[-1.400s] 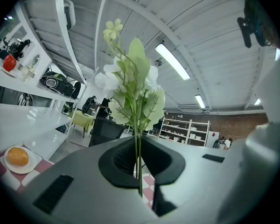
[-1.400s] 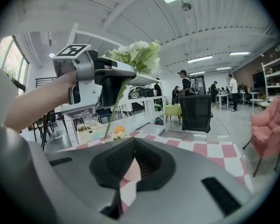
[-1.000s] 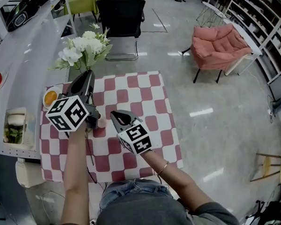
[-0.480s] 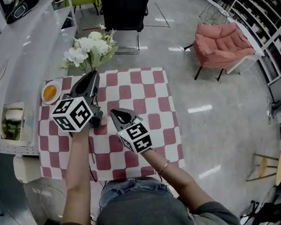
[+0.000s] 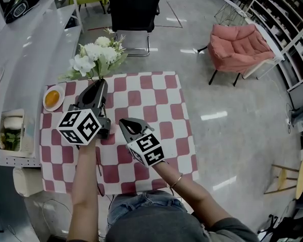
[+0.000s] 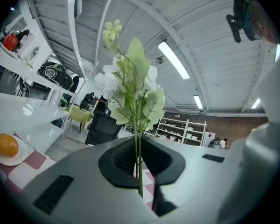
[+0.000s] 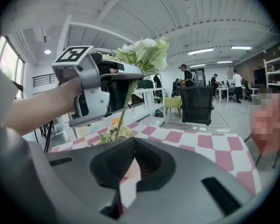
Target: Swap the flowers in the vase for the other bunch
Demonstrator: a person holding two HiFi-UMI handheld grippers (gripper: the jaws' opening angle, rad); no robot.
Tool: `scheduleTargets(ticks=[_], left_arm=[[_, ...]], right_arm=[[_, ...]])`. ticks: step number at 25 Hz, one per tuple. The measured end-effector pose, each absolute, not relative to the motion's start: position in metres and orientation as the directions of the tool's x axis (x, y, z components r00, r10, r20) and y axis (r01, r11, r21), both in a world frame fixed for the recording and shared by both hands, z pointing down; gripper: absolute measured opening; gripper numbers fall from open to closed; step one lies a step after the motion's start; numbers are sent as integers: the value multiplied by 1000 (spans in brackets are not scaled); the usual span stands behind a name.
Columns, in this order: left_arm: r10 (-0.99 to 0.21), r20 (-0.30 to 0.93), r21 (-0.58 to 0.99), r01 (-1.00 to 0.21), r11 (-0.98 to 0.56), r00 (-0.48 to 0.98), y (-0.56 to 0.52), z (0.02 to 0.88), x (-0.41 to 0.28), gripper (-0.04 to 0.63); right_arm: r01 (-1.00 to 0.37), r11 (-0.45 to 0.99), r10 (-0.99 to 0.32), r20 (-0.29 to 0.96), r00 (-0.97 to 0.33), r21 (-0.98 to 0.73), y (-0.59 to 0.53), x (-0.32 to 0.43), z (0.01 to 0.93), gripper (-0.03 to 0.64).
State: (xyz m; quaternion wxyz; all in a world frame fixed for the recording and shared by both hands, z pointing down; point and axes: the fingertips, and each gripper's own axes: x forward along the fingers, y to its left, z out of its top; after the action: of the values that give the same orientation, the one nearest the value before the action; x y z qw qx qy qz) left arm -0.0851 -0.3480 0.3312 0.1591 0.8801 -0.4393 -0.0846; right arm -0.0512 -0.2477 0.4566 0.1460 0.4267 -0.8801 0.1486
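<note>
My left gripper (image 5: 97,84) is shut on the thin green stems of a bunch of white flowers (image 5: 96,54). It holds them upright over the far left of the checked table (image 5: 156,100). In the left gripper view the stems (image 6: 139,171) run between the closed pads, with the blooms (image 6: 130,92) above. From the right gripper view, the left gripper (image 7: 98,90) and the bunch (image 7: 142,50) are at upper left. My right gripper (image 5: 125,123) hovers beside it, jaws together (image 7: 130,164), holding nothing. A small pale pink object (image 5: 110,130) stands beside the left gripper; I cannot tell if it is the vase.
A plate with an orange (image 5: 52,99) sits at the cloth's far left corner. A thin dark stem (image 5: 97,168) lies on the cloth under my left arm. A white counter (image 5: 25,49) runs along the left. A black chair (image 5: 131,6) stands behind the table, a pink armchair (image 5: 237,47) to the right.
My left gripper has sunk a little with the white bunch still in it. The right gripper has stayed where it was.
</note>
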Motion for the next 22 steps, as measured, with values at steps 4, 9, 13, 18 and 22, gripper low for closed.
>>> scheduleTargets(ticks=[4,9,13,18,22], left_arm=[[-798,-18,348,-745,-570,602,-352,325,-84,26],[-799,-9,338,-751,-568,601,-357,327,-84,26],[-799,7,322,-757,-568,602,-356,338,-81,26],[-805,24,295,-774,-560,592,-353,350,-79,26],[-817,20,301,-783,-544,576,-350,360,-84,26]], right_arm=[[-796,590,-709,385,-592,-138,-248,-50,458,11],[-797,587,-706,389,-592,-147,-248,-51,460,11],[-800,581,-707,393,-587,-150,-248,-48,463,11],[-801,579,-706,398,-586,-152,-249,-46,463,11],[-801,579,-702,404,-586,-153,-249,-46,467,11]])
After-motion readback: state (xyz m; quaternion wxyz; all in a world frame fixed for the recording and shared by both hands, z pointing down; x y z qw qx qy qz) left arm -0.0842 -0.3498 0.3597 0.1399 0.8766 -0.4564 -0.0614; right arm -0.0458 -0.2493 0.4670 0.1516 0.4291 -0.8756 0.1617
